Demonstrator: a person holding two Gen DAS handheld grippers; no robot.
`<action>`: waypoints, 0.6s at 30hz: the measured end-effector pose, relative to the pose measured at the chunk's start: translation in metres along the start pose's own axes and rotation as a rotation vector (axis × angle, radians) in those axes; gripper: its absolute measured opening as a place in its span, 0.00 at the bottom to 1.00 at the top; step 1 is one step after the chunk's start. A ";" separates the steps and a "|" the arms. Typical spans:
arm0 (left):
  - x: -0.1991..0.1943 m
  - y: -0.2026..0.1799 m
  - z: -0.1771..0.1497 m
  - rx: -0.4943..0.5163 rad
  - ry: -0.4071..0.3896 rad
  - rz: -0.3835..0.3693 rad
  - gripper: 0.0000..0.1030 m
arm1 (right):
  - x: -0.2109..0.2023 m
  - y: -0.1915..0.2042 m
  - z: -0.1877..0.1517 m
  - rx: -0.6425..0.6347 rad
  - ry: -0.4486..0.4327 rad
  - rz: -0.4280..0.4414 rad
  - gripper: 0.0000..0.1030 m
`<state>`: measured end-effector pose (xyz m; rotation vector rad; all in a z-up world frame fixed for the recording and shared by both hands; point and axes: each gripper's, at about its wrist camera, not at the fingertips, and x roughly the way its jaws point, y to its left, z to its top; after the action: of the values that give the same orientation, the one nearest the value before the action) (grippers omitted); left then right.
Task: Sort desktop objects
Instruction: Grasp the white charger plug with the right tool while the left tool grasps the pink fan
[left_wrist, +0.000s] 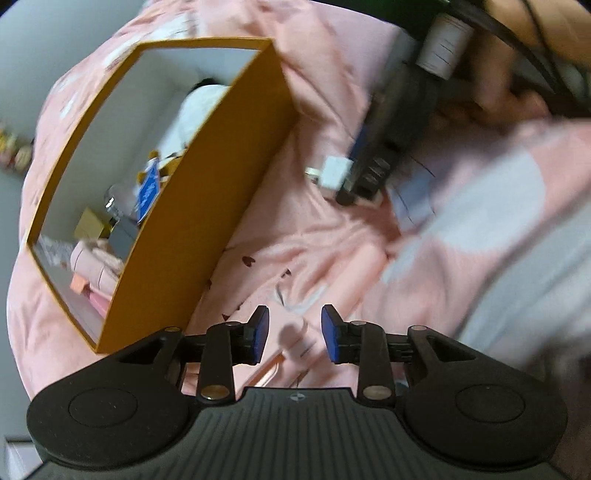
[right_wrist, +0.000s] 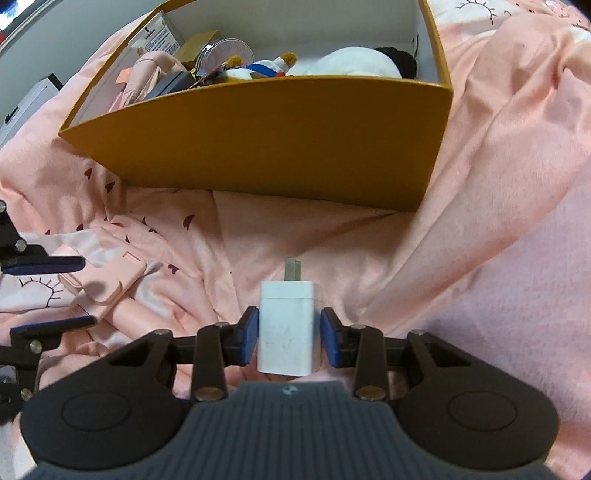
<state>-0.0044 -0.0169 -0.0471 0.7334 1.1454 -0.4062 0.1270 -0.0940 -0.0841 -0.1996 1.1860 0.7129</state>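
Lengthwise between the parted right gripper (right_wrist: 289, 338) pads, the white charger (right_wrist: 287, 326) points its prongs toward the orange box (right_wrist: 258, 144).

White charger (right_wrist: 287, 328), orange box (right_wrist: 258, 144)

Left gripper (left_wrist: 294, 334): I hold it low, fingers pointing forward, blue pads apart with a clear gap between them, nothing gripped
Left gripper from my right camera: its two fingers (right_wrist: 48, 265) reach in from the left edge, spread apart
Right gripper (right_wrist: 289, 336): I have the pads on either side of a white charger (right_wrist: 286, 326); left pad touches it, right pad shows a sliver of gap
Right gripper from my left camera: blurred, angled down, my hand (left_wrist: 495, 88) behind it
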 end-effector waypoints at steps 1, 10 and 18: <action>0.000 -0.002 -0.002 0.034 0.010 -0.006 0.36 | 0.000 -0.002 0.000 0.008 0.000 0.008 0.37; 0.029 -0.031 -0.018 0.412 0.128 0.106 0.47 | 0.004 -0.006 0.001 0.007 0.004 0.017 0.38; 0.048 -0.048 -0.019 0.523 0.110 0.144 0.48 | 0.006 -0.006 0.002 0.011 0.013 0.028 0.38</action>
<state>-0.0300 -0.0341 -0.1106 1.3009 1.0883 -0.5568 0.1335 -0.0952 -0.0905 -0.1797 1.2071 0.7302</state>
